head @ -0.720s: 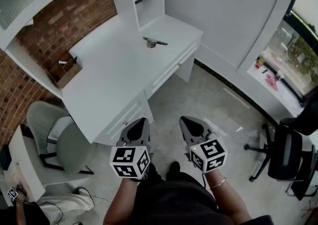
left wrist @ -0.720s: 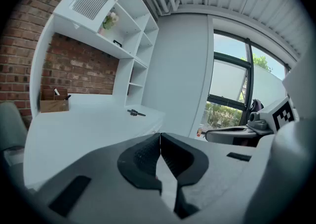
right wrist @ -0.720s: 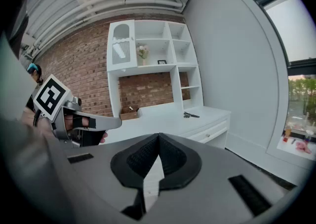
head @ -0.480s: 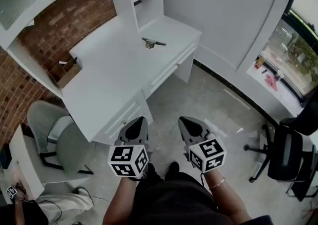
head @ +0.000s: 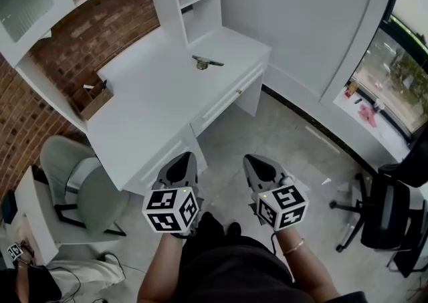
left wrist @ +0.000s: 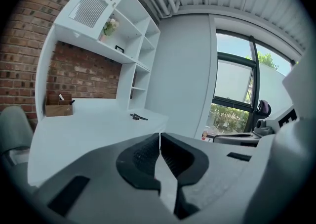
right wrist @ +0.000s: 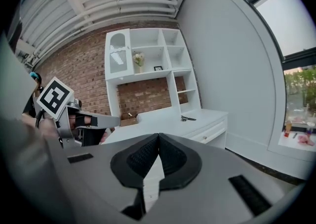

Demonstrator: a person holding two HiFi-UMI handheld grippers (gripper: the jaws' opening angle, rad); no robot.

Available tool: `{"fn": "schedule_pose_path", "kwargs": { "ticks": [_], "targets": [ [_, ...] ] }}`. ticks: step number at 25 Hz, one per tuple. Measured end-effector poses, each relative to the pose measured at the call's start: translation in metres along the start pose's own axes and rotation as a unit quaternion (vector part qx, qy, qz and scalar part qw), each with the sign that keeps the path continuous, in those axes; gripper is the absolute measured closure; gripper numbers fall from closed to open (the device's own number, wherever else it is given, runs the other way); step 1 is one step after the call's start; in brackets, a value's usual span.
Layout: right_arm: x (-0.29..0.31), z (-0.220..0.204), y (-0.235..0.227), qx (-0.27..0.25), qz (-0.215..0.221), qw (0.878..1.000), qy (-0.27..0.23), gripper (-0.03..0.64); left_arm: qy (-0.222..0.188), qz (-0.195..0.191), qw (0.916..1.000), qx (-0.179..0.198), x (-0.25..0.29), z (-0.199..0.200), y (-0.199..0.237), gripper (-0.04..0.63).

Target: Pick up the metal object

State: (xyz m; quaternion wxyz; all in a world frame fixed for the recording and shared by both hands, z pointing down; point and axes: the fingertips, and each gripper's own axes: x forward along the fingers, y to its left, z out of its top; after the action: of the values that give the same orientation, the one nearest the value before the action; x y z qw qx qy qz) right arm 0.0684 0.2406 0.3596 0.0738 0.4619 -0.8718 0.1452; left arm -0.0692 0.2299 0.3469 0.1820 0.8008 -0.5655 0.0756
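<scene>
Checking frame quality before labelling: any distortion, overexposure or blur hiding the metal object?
Head view: sharp, evenly lit, metal object clear against the white desk. Left gripper view: heavy fisheye, dark corners, object tiny but visible. Right gripper view: same fisheye, window top right washed out.

Home office: white desk (head: 154,104), shelving (head: 195,2), office chair (head: 384,213).

A white desk (head: 150,97) stands against a brick wall (head: 100,34). A wooden box (head: 93,99) sits at the desk's back edge, by the wall. A grey chair (head: 83,188) stands beside its near left corner.
</scene>
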Motion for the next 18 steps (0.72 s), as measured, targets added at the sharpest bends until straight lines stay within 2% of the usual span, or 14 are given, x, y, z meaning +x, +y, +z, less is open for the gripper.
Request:
{"fn": "schedule_pose_path", "kwargs": {
  "ticks": [4,8,18],
  "targets": [
    [0.009,0.005,-0.007,0.003,0.003,1.000,-0.001,0.612,-0.002,-0.020,0.9997,-0.017,0.016,0.009,-0.001,0.581],
    [0.026,0.007,-0.020,0.008,-0.001,1.000,0.002,0.612,0.003,-0.036,0.9979,-0.053,0.042,0.012,0.006,0.537],
    [0.110,0.024,-0.067,0.011,-0.016,1.000,0.012,0.612,0.024,-0.047,0.9952,-0.083,0.138,0.031,0.056,0.482]
  ]
}}
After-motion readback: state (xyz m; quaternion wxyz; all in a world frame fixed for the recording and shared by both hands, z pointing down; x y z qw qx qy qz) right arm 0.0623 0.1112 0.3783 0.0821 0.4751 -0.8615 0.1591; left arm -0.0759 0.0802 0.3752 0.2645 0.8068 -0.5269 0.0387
